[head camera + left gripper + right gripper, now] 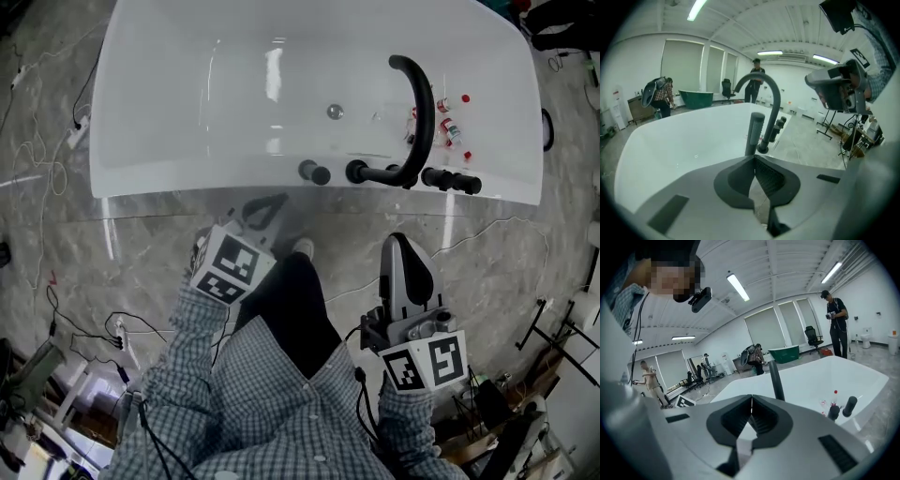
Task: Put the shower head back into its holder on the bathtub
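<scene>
The black shower head (314, 172) stands upright at the white bathtub's (187, 112) near rim, left of the arched black faucet (419, 112); in the left gripper view the shower head (754, 133) rises just past my jaw tips. My left gripper (269, 206) (754, 161) hangs over the floor short of the rim, shut with nothing in it. My right gripper (401, 242) (751, 401) is also shut and empty, below the faucet's black knobs (452, 180).
Small red-capped bottles (450, 127) lie inside the tub near the faucet. My dark-trousered leg and shoe (300, 248) stand between the grippers on the marble floor. Cables (56, 178) trail at the left. Other people (754, 84) and a green tub (696, 98) stand far behind.
</scene>
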Motion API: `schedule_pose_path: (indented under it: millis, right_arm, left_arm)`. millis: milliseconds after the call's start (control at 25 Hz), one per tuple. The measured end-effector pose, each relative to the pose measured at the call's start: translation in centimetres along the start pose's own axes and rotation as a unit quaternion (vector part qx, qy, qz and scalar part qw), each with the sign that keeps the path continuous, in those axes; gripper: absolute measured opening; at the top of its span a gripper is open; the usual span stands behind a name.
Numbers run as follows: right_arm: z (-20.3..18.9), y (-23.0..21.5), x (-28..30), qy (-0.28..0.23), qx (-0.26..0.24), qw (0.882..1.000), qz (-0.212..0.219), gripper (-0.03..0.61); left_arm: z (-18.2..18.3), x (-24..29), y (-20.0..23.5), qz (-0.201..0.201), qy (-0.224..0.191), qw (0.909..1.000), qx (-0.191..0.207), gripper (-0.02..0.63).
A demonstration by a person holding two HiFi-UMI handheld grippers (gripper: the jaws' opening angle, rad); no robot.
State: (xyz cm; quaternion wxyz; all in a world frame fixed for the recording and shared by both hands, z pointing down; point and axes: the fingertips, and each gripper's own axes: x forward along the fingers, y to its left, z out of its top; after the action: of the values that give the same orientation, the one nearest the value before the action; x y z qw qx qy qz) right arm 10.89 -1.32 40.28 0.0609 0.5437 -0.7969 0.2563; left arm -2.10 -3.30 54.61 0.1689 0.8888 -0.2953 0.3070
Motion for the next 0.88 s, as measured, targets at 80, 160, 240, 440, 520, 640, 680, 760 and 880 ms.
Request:
schedule_pose_path:
  millis: [80,160,240,440,520,640,680,760,880]
  right_arm:
    - [1.6,1.5,-1.0,-0.010,-0.005,1.000,0.001,0.015]
    - [3.2,3.1,-2.4,-0.019,-0.011,1.000,0.002,0.015]
    - [4.9,4.5,-3.5,-0.032,-0.017,0.999,0.003,0.015]
    - [10.0,7.2,-5.2,-0.073,-0.040,0.996,0.013,0.015]
    - [11.8,8.0,-6.2,-0.088,-0.050,0.995,0.017,0.015]
    - [14.1,9.0,-7.8,-0.116,-0.059,0.991,0.019,0.015]
    - [14.8,9.3,-8.2,-0.125,-0.062,0.990,0.021,0.015]
    - [16.2,10.1,-8.9,-0.141,-0.071,0.987,0.027,0.015]
    - [18.4,11.1,-9.8,-0.163,-0.089,0.982,0.043,0.015]
  left_arm:
    - [2.3,-3.0,-0.8,-0.007,-0.017,0.9998,-0.003,0.011]
    - [4.5,-6.1,-1.7,-0.007,-0.026,0.9996,-0.011,0.011]
    - [6.4,-8.9,-2.1,-0.002,-0.031,0.9993,-0.021,0.011]
    - [12.4,-14.9,-2.5,0.004,-0.080,0.9962,-0.035,0.011]
    - [14.2,-17.0,-3.4,-0.001,-0.098,0.9946,-0.034,0.011]
    - [15.3,-19.5,-4.9,0.001,-0.108,0.9939,-0.023,0.011]
    - [15.5,-20.3,-5.2,0.006,-0.109,0.9939,-0.017,0.011]
    - [16.1,-21.8,-5.6,0.016,-0.115,0.9932,-0.008,0.011]
    - [17.7,-23.7,-5.7,0.025,-0.140,0.9898,-0.012,0.011]
